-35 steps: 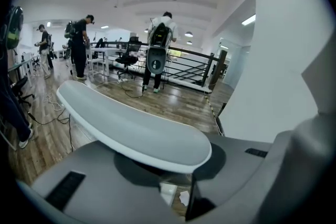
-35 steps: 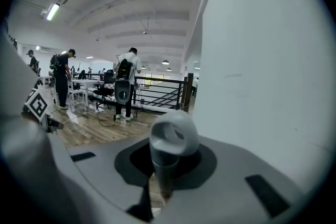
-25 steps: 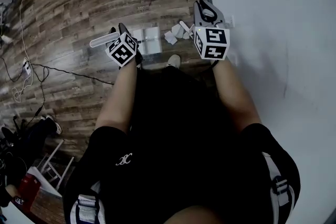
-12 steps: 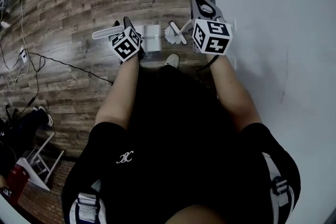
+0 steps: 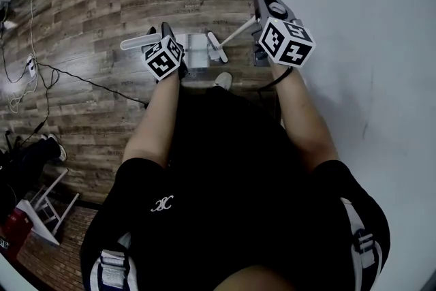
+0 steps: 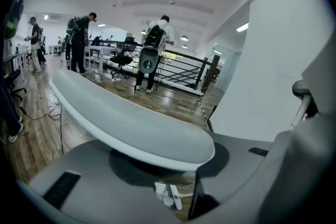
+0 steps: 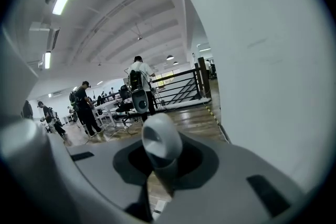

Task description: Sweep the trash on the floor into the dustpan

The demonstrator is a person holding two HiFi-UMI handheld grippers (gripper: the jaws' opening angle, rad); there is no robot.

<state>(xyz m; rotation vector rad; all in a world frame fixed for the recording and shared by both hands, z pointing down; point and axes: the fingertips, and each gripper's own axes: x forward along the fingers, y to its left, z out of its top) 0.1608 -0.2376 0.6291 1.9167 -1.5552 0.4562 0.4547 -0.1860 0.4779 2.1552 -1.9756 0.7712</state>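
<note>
In the head view my left gripper (image 5: 157, 35) is shut on the long white handle (image 5: 133, 43) of the dustpan (image 5: 195, 51), which rests on the wood floor. That handle (image 6: 131, 126) crosses the jaws in the left gripper view. My right gripper (image 5: 268, 8) is shut on the brush handle (image 5: 240, 31), whose rounded end (image 7: 160, 143) stands between the jaws in the right gripper view. The brush head (image 5: 217, 48) lies at the dustpan's right edge. Small white paper scraps (image 6: 166, 198) show beside the brush head (image 6: 175, 196) through the gap in the left gripper view.
A white wall (image 5: 354, 31) rises close on the right, meeting the floor by my right gripper. My shoe tip (image 5: 224, 80) is just behind the dustpan. A black cable (image 5: 88, 84) runs across the floor at left. Several people (image 6: 152, 52) stand at far tables.
My right gripper swung the brush left, and its head moved from the scraps near the wall to the dustpan's edge. The loose white scraps no longer show on the floor. The left gripper barely moved.
</note>
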